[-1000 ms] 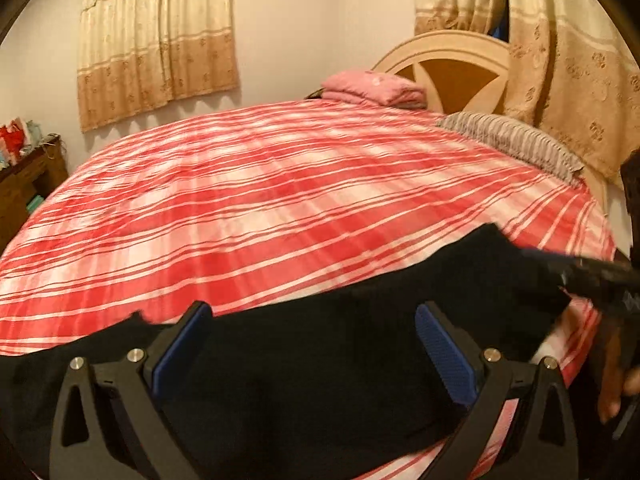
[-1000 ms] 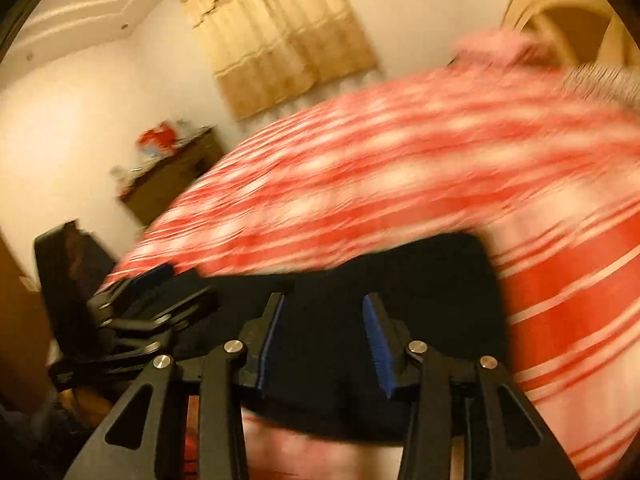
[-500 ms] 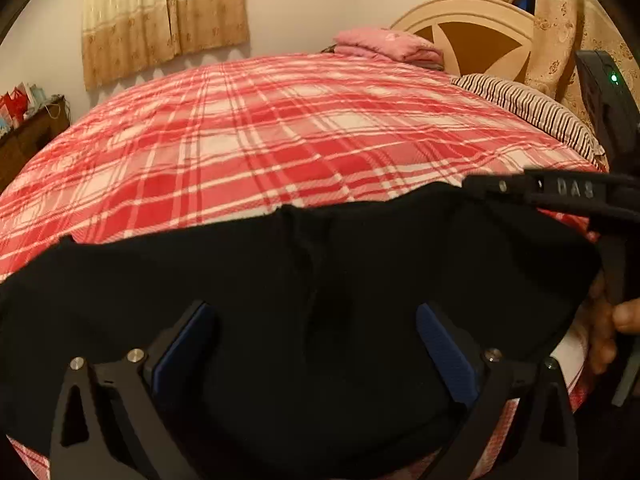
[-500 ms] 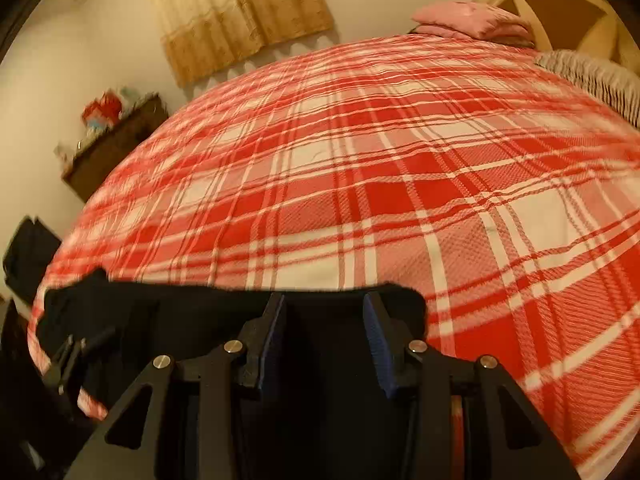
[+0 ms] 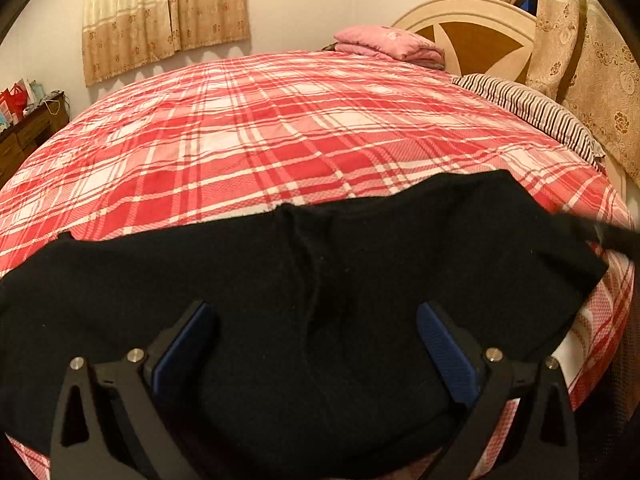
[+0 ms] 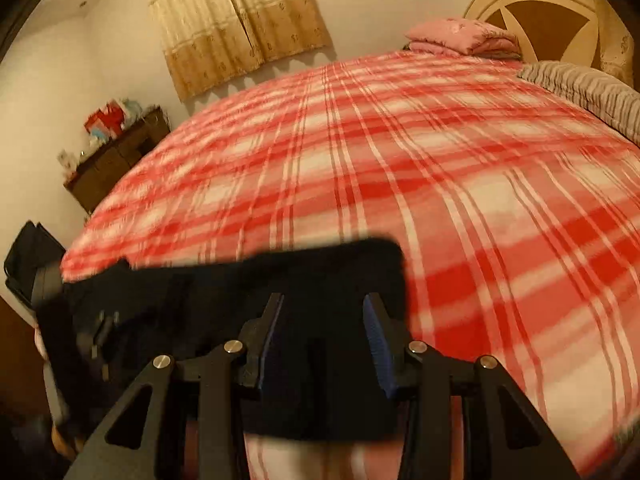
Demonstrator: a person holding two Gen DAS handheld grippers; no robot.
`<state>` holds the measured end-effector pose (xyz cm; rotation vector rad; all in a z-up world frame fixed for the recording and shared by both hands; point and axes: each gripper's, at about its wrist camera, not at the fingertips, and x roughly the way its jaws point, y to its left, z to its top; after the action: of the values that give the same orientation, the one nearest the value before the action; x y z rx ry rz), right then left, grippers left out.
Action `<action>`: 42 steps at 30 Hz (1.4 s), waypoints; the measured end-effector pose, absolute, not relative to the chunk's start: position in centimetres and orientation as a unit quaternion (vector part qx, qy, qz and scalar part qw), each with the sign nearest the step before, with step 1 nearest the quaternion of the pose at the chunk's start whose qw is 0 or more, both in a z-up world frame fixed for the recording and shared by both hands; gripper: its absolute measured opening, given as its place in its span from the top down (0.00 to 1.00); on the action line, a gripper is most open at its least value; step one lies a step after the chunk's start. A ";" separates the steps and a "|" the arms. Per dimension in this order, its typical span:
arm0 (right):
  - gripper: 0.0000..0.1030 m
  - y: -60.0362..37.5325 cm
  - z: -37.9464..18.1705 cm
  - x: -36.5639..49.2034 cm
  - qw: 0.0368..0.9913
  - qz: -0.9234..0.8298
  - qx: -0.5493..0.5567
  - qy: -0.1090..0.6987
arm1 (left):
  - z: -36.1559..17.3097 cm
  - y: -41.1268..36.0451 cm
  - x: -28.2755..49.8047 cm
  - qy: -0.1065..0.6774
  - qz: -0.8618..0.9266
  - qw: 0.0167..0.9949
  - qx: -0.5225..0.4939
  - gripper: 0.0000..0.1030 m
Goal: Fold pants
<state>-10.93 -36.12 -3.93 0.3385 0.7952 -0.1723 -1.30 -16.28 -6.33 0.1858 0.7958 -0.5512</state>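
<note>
- The bed [image 5: 248, 136] fills both views, a broad mattress under a woven plaid cover in red, pink and white, its weave showing fine ribbing.
- The pants [image 5: 320, 300] are soft, matte black cloth spread across the near edge of the bed, with a raised seam and shallow folds running down the middle; their far hem makes an uneven line over the plaid.
- Curtains [image 5: 164, 12] in beige, patterned fabric hang in pleats on the far wall.
- The headboard [image 5: 472, 28] is a rounded cream arch with brown wedge panels.
- A striped pillow [image 5: 532, 112] lies along the bed's right side.
- A folded pink blanket [image 5: 388, 42] sits at the head of the bed.
- The left gripper [image 5: 316, 348] hovers over the pants, black angular frames with blue ribbed pads, jaws spread wide and holding nothing.
- The right gripper [image 6: 322, 338] has its jaws partly apart over the pants' end; the blurred view does not show whether the pads pinch the cloth.
</note>
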 end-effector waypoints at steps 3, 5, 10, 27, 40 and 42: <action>0.59 -36.1 -5.0 -12.9 0.907 -0.085 0.171 0.376 | -6.4 -16.5 -1.4 0.385 -0.263 0.880 0.093 0.00; 0.59 -36.1 -5.3 -13.5 0.909 -0.090 0.181 0.365 | -6.4 -16.5 -1.4 0.385 -0.261 0.880 0.094 0.00; 0.59 -36.1 -5.5 -14.2 0.909 -0.096 0.199 0.352 | -6.3 -16.4 -1.2 0.393 -0.260 0.877 0.095 0.00; 0.58 -27.4 -4.1 -9.4 0.924 -0.016 0.161 0.347 | -3.7 -6.3 -0.3 0.372 -0.193 0.906 0.053 0.00; 0.21 -19.4 -8.5 -5.7 0.938 -0.021 0.047 0.344 | -4.1 13.5 3.0 0.363 0.074 0.929 0.011 0.00; 0.20 -19.3 -8.5 -5.8 0.938 -0.021 0.042 0.343 | -4.6 14.9 3.3 0.367 0.091 0.926 -0.002 0.00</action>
<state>-5.75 -19.35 -8.50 0.0850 0.7015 -0.0428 3.29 14.86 -4.57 -0.0045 0.7526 0.1861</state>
